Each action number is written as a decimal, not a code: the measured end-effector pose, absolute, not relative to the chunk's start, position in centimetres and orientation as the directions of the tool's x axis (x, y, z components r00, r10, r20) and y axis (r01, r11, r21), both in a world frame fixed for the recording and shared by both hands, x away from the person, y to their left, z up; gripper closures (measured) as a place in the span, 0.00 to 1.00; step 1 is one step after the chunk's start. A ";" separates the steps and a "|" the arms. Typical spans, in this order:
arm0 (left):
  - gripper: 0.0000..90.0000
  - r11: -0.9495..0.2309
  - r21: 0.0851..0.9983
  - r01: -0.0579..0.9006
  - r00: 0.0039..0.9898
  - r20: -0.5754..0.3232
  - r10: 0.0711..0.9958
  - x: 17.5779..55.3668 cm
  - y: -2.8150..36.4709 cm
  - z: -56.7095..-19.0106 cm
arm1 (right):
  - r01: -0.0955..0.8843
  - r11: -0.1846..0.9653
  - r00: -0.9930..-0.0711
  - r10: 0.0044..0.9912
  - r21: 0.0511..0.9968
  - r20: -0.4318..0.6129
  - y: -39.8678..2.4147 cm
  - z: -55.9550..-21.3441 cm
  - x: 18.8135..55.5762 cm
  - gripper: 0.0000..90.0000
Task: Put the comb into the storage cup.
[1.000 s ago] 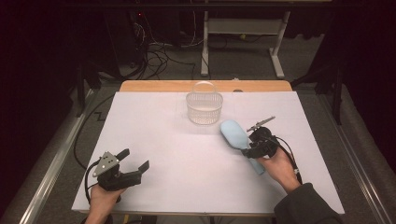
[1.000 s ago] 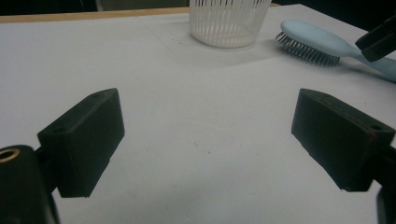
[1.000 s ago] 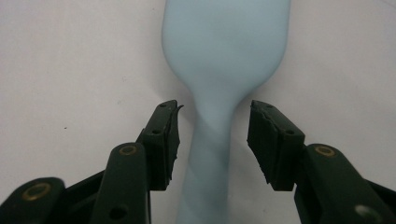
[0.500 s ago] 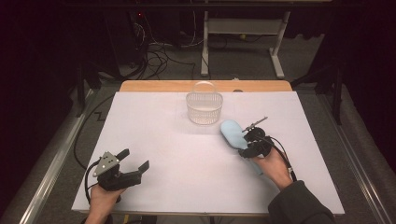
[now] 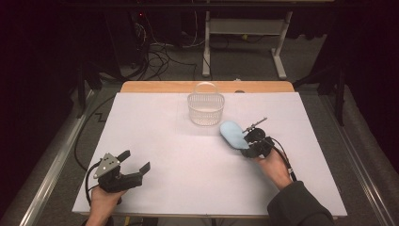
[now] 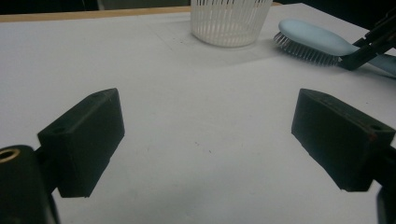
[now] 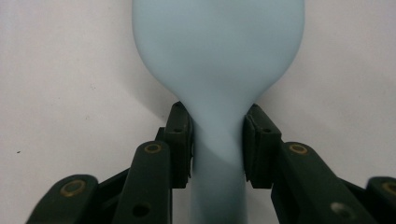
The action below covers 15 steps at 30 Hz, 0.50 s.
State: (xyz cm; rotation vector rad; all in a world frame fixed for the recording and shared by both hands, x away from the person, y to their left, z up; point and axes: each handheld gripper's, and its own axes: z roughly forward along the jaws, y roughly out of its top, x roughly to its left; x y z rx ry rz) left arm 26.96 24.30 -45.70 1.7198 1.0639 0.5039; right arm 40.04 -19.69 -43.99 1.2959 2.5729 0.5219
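Blue hairbrush (image 7: 219, 70) is clamped at its neck by the right gripper (image 5: 254, 142), just right of centre frame beside the white basket (image 5: 205, 109) and seemingly not yet in it, while the left gripper (image 5: 123, 170) rests wide and empty at lower left.

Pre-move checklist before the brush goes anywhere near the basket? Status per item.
1. Right gripper shut on the brush neck: ok, jaws press both sides of the light blue hairbrush.
2. Brush lifted off the table: cannot tell; bristles face down, close to the surface.
3. Basket upright with open top: ok.
4. Path from brush head to basket: ok, bare table between them, the two apart.
5. Left gripper out of the way: ok, open, holding nothing, at the near left of the table.
6. Basket contents: cannot tell.
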 end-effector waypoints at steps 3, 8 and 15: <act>0.10 -0.103 0.902 0.419 0.523 -0.147 0.840 27.0 24.3 -45.7 | 0.733 0.549 -0.590 0.807 0.403 -0.026 -19.7 -44.0 40.1 0.76; 0.10 -0.104 0.902 0.418 0.524 -0.146 0.839 26.9 24.3 -45.7 | 0.736 0.547 -0.588 0.808 0.399 -0.024 -19.7 -43.9 40.0 0.77; 0.10 -0.102 0.903 0.418 0.523 -0.148 0.839 27.0 24.3 -45.7 | 0.730 0.553 -0.595 0.804 0.402 -0.026 -19.9 -43.8 39.9 0.77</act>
